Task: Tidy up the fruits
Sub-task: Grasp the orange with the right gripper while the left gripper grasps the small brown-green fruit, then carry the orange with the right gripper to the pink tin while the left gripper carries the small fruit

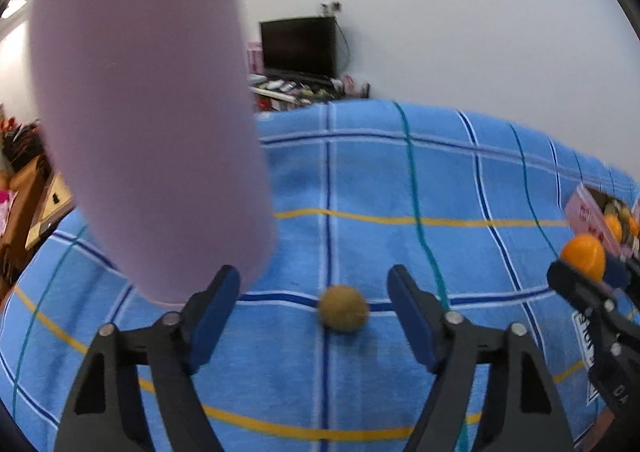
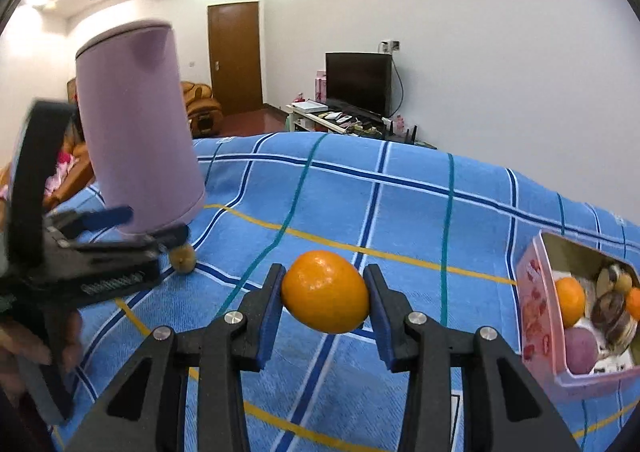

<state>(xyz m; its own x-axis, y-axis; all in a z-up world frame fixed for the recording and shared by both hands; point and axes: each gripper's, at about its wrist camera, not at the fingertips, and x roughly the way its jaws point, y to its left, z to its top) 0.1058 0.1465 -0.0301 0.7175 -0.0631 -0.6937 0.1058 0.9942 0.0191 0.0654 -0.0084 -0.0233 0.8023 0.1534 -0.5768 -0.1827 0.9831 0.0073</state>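
Note:
My right gripper [image 2: 325,292] is shut on an orange [image 2: 325,291] and holds it above the blue checked cloth; both also show in the left wrist view, the gripper [image 1: 592,276] and the orange [image 1: 583,255], at the right edge. My left gripper [image 1: 314,300] is open, low over the cloth, with a small brown-green kiwi [image 1: 343,308] lying between and just beyond its fingers. In the right wrist view the left gripper [image 2: 152,228] is at the left with the kiwi [image 2: 183,256] at its tips. A pink box [image 2: 538,316] at the right holds several fruits.
A tall lilac cylinder container [image 1: 152,131] stands on the cloth close to my left gripper's left finger; it also shows in the right wrist view [image 2: 136,131]. The blue cloth [image 2: 360,203] covers the table. A TV and a cluttered stand are by the far wall.

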